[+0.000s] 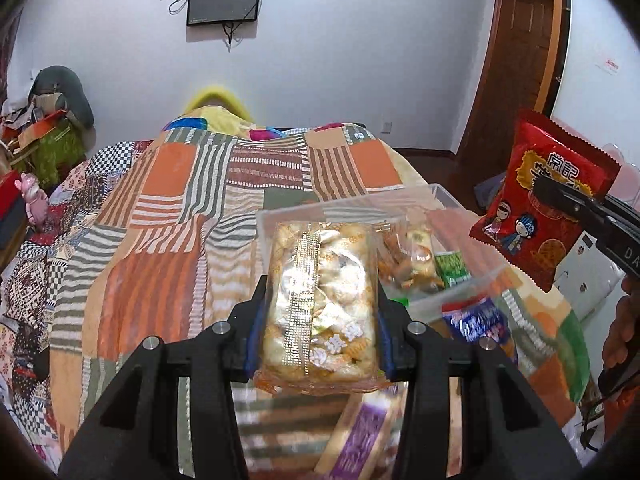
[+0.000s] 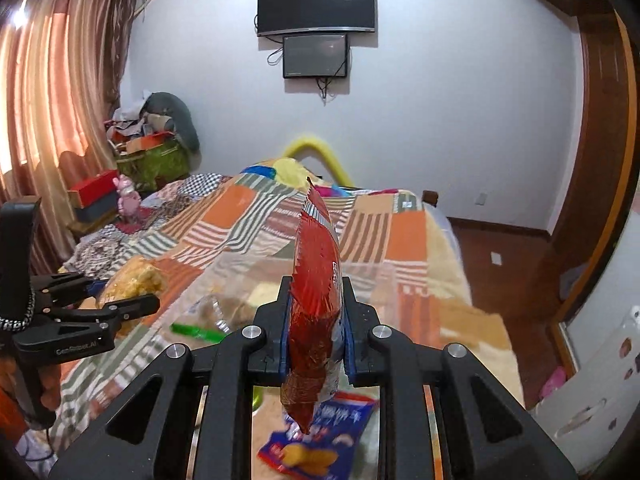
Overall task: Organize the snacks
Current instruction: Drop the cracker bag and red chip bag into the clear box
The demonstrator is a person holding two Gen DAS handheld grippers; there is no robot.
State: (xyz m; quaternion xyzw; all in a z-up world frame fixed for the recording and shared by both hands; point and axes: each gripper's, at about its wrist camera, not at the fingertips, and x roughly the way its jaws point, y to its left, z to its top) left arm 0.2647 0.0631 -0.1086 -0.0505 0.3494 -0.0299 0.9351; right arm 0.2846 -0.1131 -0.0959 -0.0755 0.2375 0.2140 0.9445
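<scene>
Left wrist view is showing the left gripper [image 1: 320,320] clenching a clear cracker pack [image 1: 322,304] above the clear plastic bin [image 1: 456,200], while at 3 o'clock the right gripper [image 1: 560,200] is pinching a red snack bag [image 1: 540,196].

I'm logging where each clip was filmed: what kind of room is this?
Most likely a bedroom: a bed under a patchwork quilt, a television on the wall facing it, and curtains over a window.
</scene>
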